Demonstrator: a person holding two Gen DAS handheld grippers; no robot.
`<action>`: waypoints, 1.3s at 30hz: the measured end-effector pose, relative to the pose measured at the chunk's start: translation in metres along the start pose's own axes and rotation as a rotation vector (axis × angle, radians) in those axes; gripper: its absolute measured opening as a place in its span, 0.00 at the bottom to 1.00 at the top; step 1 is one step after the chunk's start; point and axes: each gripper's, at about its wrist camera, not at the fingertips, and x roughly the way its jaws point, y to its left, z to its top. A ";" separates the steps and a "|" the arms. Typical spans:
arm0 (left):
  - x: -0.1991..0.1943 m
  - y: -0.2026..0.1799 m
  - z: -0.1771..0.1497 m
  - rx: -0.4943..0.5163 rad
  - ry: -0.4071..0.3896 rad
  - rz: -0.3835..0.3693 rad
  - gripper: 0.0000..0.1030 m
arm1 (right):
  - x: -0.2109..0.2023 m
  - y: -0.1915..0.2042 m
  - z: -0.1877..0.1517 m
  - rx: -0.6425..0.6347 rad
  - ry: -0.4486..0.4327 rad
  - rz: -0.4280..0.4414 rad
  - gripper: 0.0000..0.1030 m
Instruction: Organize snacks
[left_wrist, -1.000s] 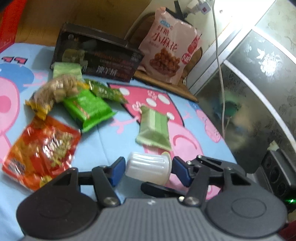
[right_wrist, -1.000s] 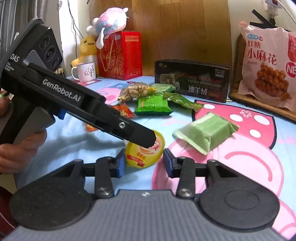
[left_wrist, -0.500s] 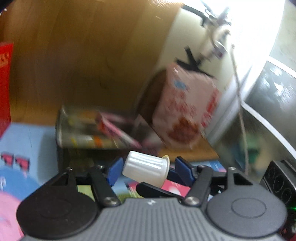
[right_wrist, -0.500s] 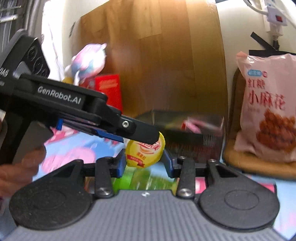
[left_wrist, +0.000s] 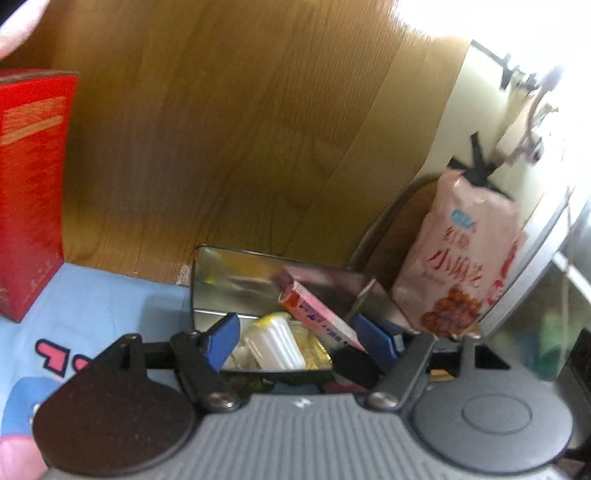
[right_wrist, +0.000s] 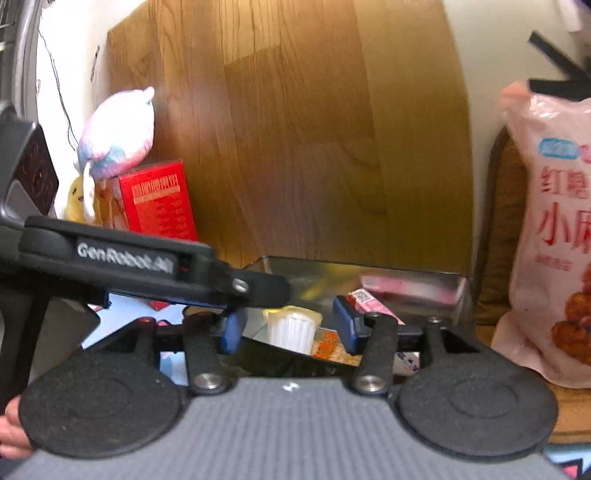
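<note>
A shiny metal tin (left_wrist: 236, 273) stands open at the back of the blue cloth, also in the right wrist view (right_wrist: 369, 273). A white ribbed jelly cup (left_wrist: 275, 345) lies inside it, loose between the spread jaws of my left gripper (left_wrist: 299, 336), which is open above the tin. A pink box (left_wrist: 321, 317) leans inside too. My right gripper (right_wrist: 288, 326) is open just above the tin; the jelly cup (right_wrist: 291, 328) shows beyond its jaws, apart from both pads. The left gripper's body (right_wrist: 147, 266) crosses the right wrist view.
A large pink snack bag (left_wrist: 465, 266) leans at the right, also in the right wrist view (right_wrist: 550, 236). A red box (left_wrist: 29, 192) stands at the left with plush toys (right_wrist: 118, 136) on it. A wooden board (left_wrist: 240, 129) is behind.
Both grippers carried the jelly cup from the cloth up and over to the tin. Both have opened, and the cup now lies in the tin.
</note>
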 end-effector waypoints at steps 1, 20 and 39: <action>-0.010 0.004 -0.003 -0.007 -0.010 -0.010 0.72 | -0.005 -0.001 -0.003 0.003 0.006 -0.001 0.53; -0.001 0.059 -0.072 -0.303 0.212 -0.076 0.52 | 0.032 0.016 -0.048 0.283 0.344 0.101 0.24; -0.094 -0.053 -0.143 -0.013 0.199 -0.208 0.68 | -0.143 0.064 -0.082 0.131 0.107 0.052 0.18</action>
